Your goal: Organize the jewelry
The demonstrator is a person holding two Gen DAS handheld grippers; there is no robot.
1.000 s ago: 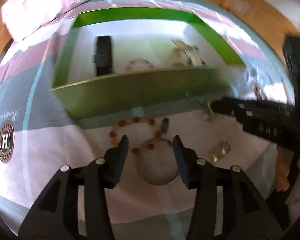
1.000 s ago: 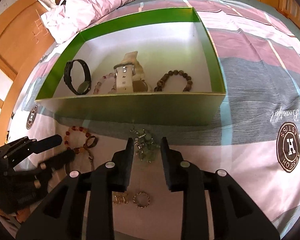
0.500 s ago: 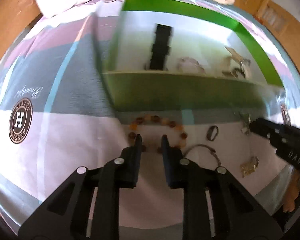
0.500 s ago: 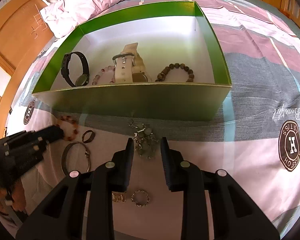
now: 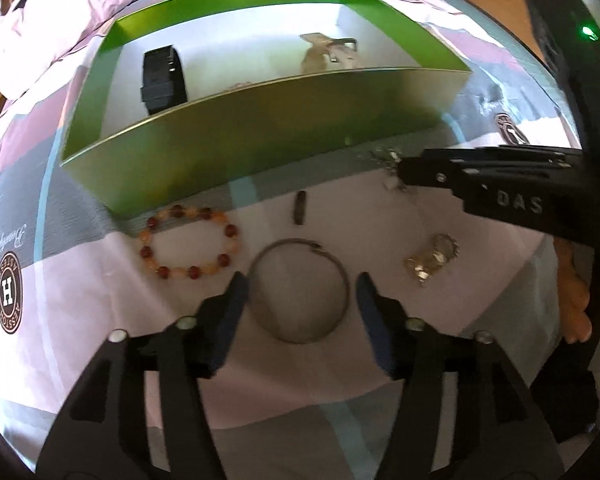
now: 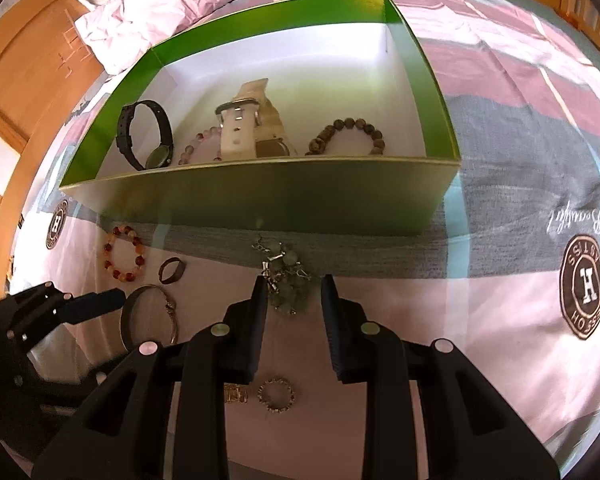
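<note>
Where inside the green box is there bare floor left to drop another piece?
Free: the box's far half, behind the row, and the right end past the brown bead bracelet. Crowded: the near wall, where black watch, pink bracelet and white watch sit close together.

The box (image 6: 260,200) is bright green outside and on its rim, white within. In it, the watch at nine o'clock (image 6: 146,136) is black, the strap at the middle (image 6: 240,128) cream and tan, and the bead bracelet at three o'clock (image 6: 346,138) mottled brown. The bedspread (image 6: 520,300) carries pink, grey and pale blue bands with a round brown-and-white H badge (image 6: 584,280). On it, the bead bracelet at ten o'clock (image 5: 190,242) alternates dark red and pale orange; the bangle (image 5: 298,290) is silver-grey. Both tongs (image 5: 298,292) (image 6: 294,294) are black, the left with blue pads.
</note>
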